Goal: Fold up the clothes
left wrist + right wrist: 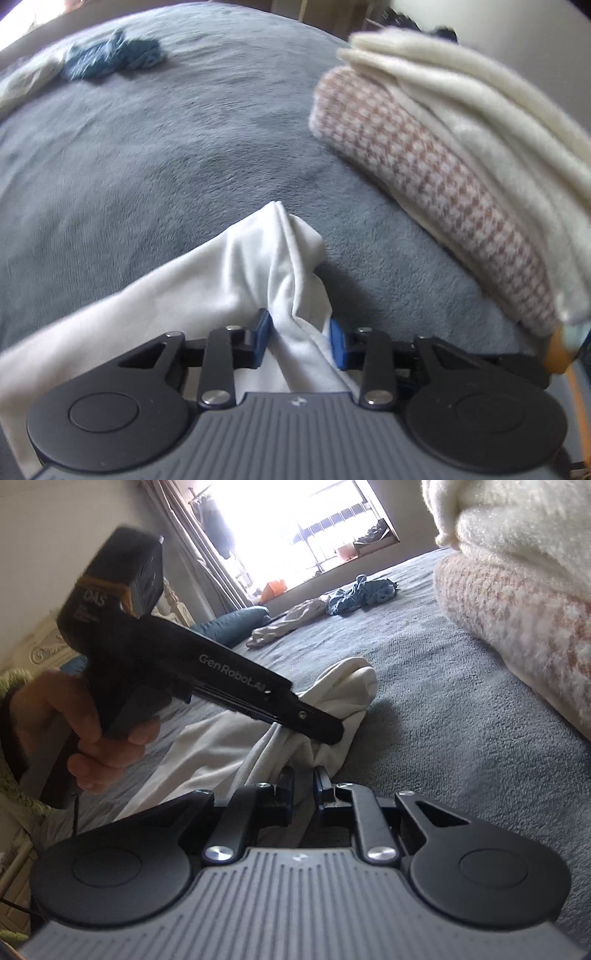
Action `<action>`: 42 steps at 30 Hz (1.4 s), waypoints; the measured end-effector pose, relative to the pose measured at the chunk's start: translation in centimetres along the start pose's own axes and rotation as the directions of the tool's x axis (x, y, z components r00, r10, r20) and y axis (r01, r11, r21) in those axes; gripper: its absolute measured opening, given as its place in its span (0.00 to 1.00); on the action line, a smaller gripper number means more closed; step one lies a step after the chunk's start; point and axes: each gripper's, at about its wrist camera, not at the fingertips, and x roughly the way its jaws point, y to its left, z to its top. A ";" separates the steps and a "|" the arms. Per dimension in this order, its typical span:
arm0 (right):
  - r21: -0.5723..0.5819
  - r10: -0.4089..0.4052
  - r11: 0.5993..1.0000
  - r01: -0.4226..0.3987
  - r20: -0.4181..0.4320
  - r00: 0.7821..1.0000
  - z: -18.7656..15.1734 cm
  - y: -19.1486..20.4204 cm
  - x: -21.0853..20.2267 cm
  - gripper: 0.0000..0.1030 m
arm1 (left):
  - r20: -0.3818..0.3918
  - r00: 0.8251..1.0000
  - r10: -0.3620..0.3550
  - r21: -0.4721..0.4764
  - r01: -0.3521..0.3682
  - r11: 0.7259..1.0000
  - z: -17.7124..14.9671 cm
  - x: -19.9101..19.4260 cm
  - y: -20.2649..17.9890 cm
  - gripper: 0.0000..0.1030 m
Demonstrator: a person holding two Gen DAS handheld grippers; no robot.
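Covering the whole bed, a grey plush blanket [155, 155] fills both views, and a bright window stands far ahead of the right tongs. To the right of both tongs lies a stack of folded clothes: a thick cream fleece piece [480, 110] on top of a pink-and-white houndstooth knitted piece [424, 177]. Far ahead of the left tongs, near the edge of the bed, a crumpled blue garment [110, 55] waits beside a pale beige one [291, 618]; I judge these are not yet folded.

The white cotton garment [207, 273] is the one in work. It lies stretched on the blanket directly under and ahead of both tongs, with one end bunched into a twisted ridge. I think the step is gathering or lifting this end to lay it over for a fold. The next move needs both grips firm and the cloth pulled flat, otherwise the twist stays inside the fold.

The left tongs [301, 341], held by a hand [70, 731], are partly open, with the bunched white cloth between the blue pads [263, 341], which press on its sides. The right tongs [303, 786] are nearly closed; a thin edge of the white garment seems to be at their tips, but I cannot tell for sure that it is pinched.
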 end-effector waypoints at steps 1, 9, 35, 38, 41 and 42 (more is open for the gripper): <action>0.003 0.004 1.000 -0.004 0.005 1.000 0.0 -0.1 -0.1 0.11 | 0.006 1.000 -0.029 -0.044 0.030 0.999 -0.1 -0.2 0.7 0.31; 0.053 0.004 0.999 -0.005 0.020 1.000 0.0 -0.8 -0.4 0.11 | 0.039 0.984 -0.172 -0.221 0.177 0.959 -0.4 -0.2 4.2 0.29; 0.083 0.051 0.995 -0.047 -0.053 0.997 1.7 -1.3 3.3 0.11 | 0.150 0.982 -0.114 -0.017 0.118 0.993 -1.4 -3.0 2.0 0.15; 0.010 0.049 0.999 -0.048 -0.056 0.997 2.1 -0.1 3.6 0.11 | 0.159 0.981 -0.113 -0.012 0.116 0.993 -1.4 -3.7 2.0 0.15; -0.079 0.033 0.996 -0.037 -0.059 0.998 2.3 1.0 4.1 0.10 | 0.148 0.983 -0.113 -0.018 0.117 0.993 -1.4 -3.9 2.2 0.15; -0.093 0.022 0.995 -0.030 -0.089 0.996 2.2 1.1 4.8 0.10 | 0.138 0.984 -0.112 -0.019 0.116 0.993 -1.4 -3.7 2.2 0.15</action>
